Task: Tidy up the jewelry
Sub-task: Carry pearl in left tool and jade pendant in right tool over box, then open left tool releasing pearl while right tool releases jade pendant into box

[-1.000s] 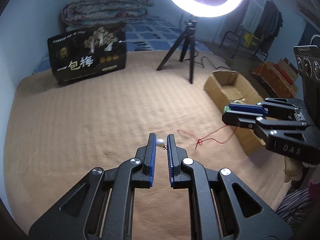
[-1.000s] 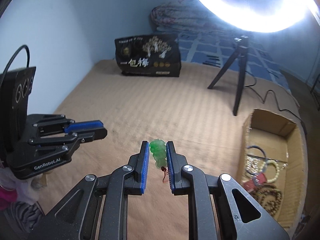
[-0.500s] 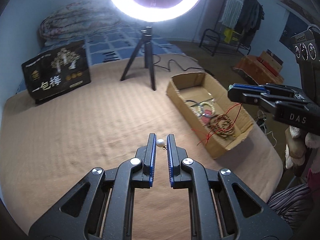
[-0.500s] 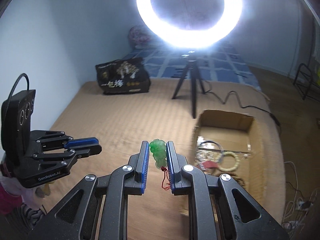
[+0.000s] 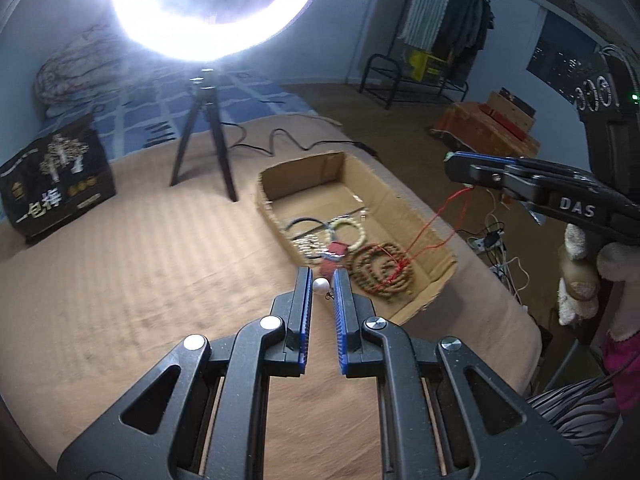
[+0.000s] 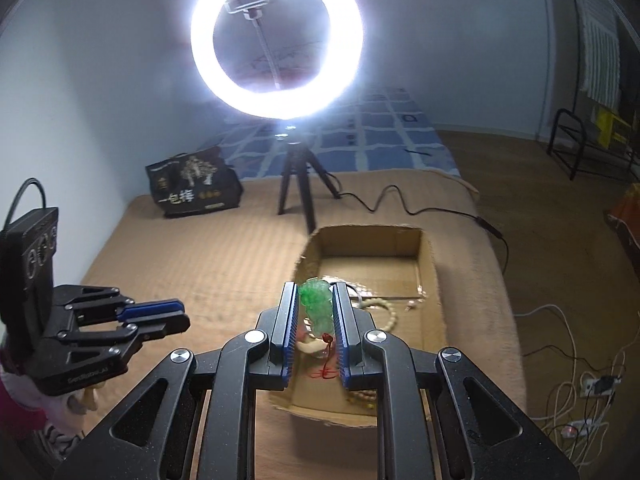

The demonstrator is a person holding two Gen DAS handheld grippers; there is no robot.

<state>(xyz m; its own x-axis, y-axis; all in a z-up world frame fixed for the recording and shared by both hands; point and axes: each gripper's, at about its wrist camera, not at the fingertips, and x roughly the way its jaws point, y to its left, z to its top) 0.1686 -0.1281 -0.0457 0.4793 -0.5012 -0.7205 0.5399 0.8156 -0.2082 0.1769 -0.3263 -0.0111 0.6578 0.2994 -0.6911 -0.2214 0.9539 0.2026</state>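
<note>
Right gripper's black arms (image 6: 316,312) hiding near jewelry in open brown cardboard box (image 6: 434,280); white ring light (image 5: 216,8) glaring, top cut off; striped tan bedcover (image 5: 120,280) blurring.

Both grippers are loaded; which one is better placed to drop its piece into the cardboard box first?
Right. The right gripper holds its green pendant above the cardboard box; the left gripper's pearl looks short of it.

Both hand-held grippers have swung from the bare blanket toward the cardboard box (image 6: 430,280).
</note>
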